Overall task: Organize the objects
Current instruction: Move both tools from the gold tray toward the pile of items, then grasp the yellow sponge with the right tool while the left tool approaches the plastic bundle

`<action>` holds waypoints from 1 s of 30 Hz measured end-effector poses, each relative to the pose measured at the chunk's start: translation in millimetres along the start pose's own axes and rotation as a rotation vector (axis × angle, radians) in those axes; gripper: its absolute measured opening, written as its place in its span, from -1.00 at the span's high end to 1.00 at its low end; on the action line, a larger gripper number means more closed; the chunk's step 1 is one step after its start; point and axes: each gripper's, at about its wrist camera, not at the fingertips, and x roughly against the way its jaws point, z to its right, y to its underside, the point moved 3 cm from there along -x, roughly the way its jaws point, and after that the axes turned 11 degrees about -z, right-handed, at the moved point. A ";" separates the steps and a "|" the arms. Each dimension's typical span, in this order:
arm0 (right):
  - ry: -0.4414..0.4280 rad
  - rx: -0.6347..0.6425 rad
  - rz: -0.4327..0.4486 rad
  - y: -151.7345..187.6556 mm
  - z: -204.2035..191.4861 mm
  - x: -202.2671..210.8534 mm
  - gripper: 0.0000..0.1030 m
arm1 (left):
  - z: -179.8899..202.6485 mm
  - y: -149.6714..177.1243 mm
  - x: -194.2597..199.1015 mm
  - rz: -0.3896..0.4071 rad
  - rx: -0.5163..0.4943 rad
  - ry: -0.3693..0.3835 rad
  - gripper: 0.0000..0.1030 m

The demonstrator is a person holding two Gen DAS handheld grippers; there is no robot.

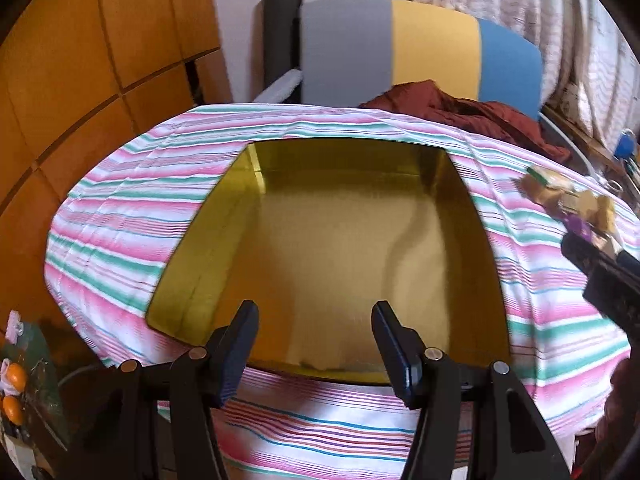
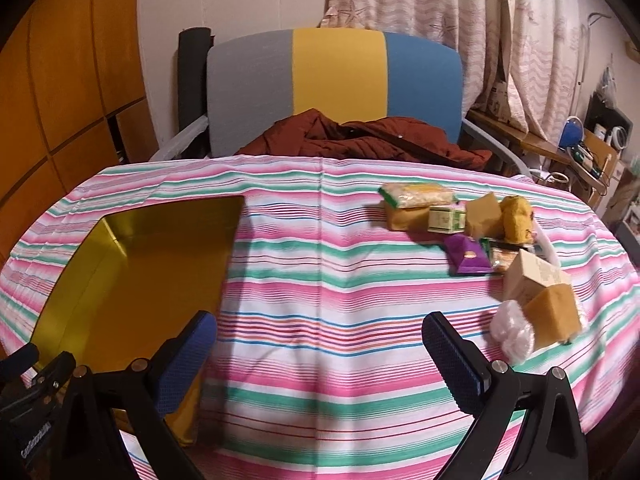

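Both the left gripper and right gripper gape wide and hold nothing; the gold tin sits just ahead of the left, while the snack packets, ahead-right of the right, look light, crinkly and best pinched across flat sides

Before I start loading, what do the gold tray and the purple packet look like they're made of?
Gold tray: looks like thin metal or foil-faced card; glossy, its walls mirror the floor, with crisp folded corners. Purple packet: likely plastic or foil film; shiny, pillow-shaped, with a crimped edge.
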 end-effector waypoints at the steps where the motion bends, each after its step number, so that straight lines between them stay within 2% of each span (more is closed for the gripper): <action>1: -0.002 -0.002 0.010 -0.2 5.9 1.0 -1.00 | 6.0 1.3 0.5 -0.001 -0.017 0.017 -0.16; 6: -0.028 0.022 0.035 2.4 38.0 1.8 -1.00 | 33.9 6.0 1.4 -0.028 -0.080 0.177 -0.16; 9: 0.000 -0.025 0.034 7.6 68.3 2.2 -1.00 | 50.2 9.1 3.2 -0.042 -0.110 0.261 -0.16; 12: 0.059 -0.065 0.053 12.6 102.1 8.4 -1.00 | 69.3 11.6 4.7 -0.049 -0.153 0.286 -0.16; 16: 0.139 -0.136 0.141 17.9 154.2 25.6 -1.00 | 91.7 14.1 7.8 -0.043 -0.219 0.288 -0.16; 18: 0.163 -0.176 0.168 22.4 182.1 30.1 -1.00 | 100.0 15.1 9.8 -0.042 -0.243 0.320 -0.16; 20: 0.153 -0.232 0.178 29.7 211.3 29.6 -1.00 | 109.5 17.1 12.2 -0.040 -0.272 0.377 -0.16; 21: 0.143 -0.259 0.172 33.4 222.6 27.8 -0.95 | 114.0 17.8 13.2 -0.045 -0.283 0.404 -0.16; 23: 0.100 -0.289 0.151 39.4 240.0 21.5 -0.68 | 125.9 19.0 11.9 -0.066 -0.309 0.454 -0.16; 25: 0.092 -0.274 0.132 41.8 244.0 14.2 -0.44 | 140.1 19.0 7.9 -0.095 -0.333 0.465 -0.16; 30: 0.018 -0.242 0.113 42.5 234.4 -1.0 -0.38 | 166.1 23.6 9.5 -0.093 -0.395 0.458 -0.16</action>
